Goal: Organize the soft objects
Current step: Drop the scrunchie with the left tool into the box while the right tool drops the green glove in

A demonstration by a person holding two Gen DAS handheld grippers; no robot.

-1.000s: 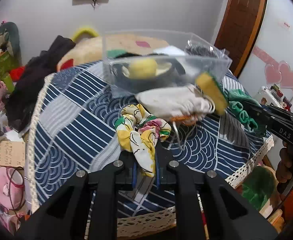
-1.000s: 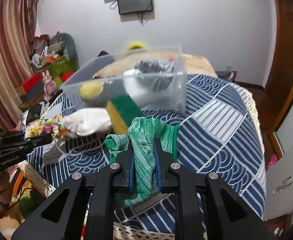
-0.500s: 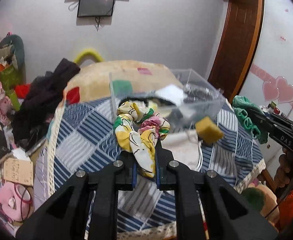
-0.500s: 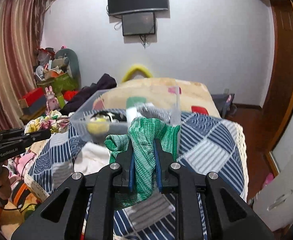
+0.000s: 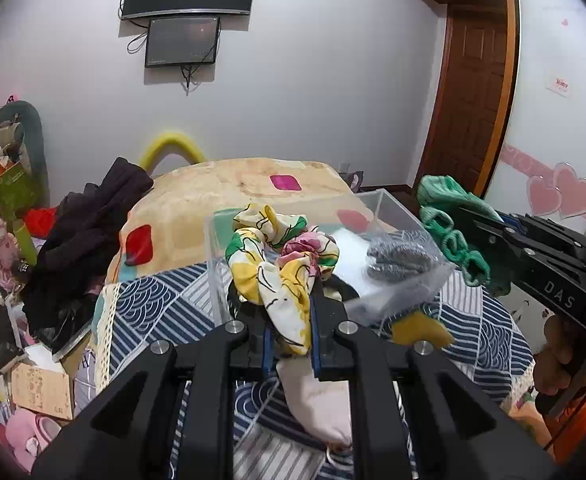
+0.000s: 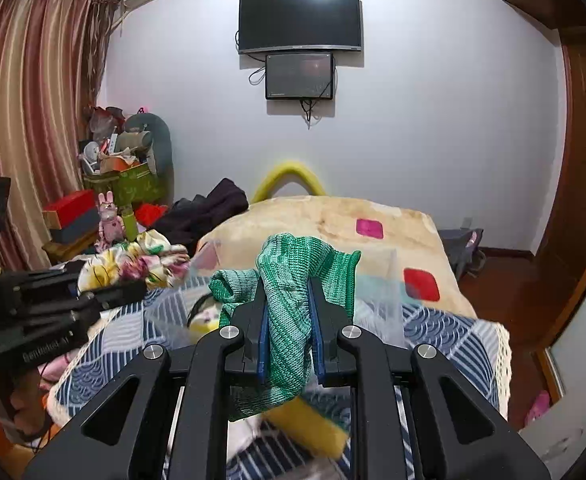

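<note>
Left gripper (image 5: 291, 340) pinches the floppy floral scrunchie (image 5: 281, 260) mid-fold, aloft before the clear bin (image 5: 397, 216). Right gripper (image 6: 289, 344) clamps the limp green knit cloth (image 6: 293, 292), likely light; bunched middle grips best.

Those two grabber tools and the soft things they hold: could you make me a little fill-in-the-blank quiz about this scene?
1. The left gripper is shut on a floral ____.
2. The right gripper pinches a knitted cloth coloured ____.
3. The clear plastic box stands on a blue patterned ____.
4. On the wall hangs a dark ____.

Missing words: scrunchie; green; tablecloth; television
</note>
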